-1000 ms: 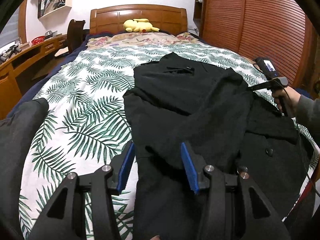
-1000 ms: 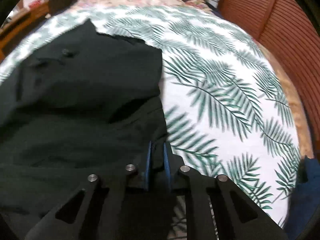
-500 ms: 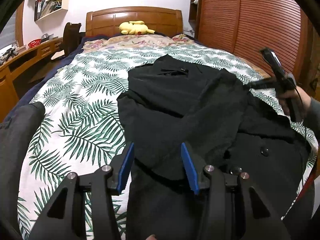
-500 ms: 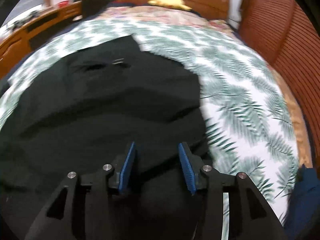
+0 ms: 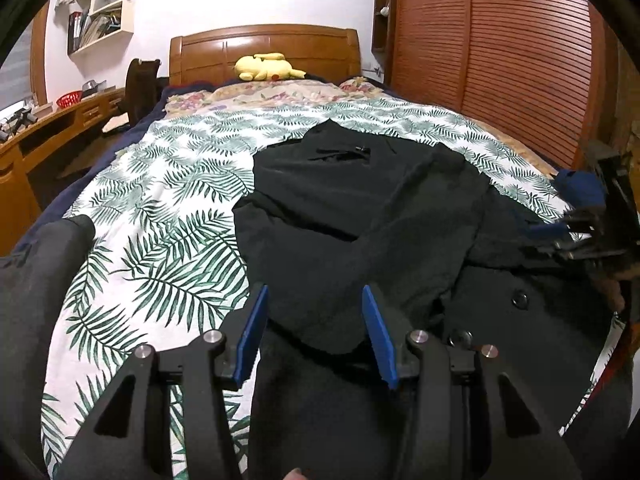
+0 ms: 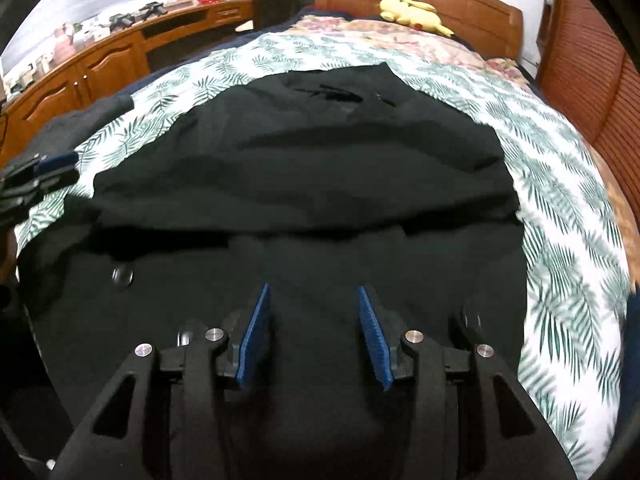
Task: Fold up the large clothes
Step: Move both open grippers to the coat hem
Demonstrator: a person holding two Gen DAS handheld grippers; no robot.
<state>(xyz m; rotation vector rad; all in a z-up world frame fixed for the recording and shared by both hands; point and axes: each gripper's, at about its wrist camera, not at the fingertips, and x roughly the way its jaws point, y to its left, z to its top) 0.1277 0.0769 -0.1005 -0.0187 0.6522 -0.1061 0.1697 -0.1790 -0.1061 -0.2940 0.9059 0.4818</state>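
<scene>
A large black coat [image 5: 360, 216] lies on the bed with both sleeves folded across its front; it fills the right wrist view [image 6: 304, 184]. My left gripper [image 5: 316, 332] is open and empty above the coat's near left part. My right gripper [image 6: 314, 332] is open and empty above the coat's lower half, near a black button [image 6: 122, 276]. The right gripper also shows blurred at the right edge of the left wrist view [image 5: 592, 236]. The left gripper shows at the left edge of the right wrist view [image 6: 36, 176].
The bed has a palm-leaf sheet [image 5: 160, 216], a wooden headboard [image 5: 264, 52] and a yellow plush toy [image 5: 266, 67]. A grey garment [image 5: 36, 280] lies at the bed's left edge. A wooden desk [image 6: 100, 56] runs along the left, a slatted wardrobe [image 5: 500, 60] on the right.
My right gripper has let go of the coat's right sleeve, opened, and drawn back over the coat's lower half. My left gripper stays open and has shifted slightly back.
</scene>
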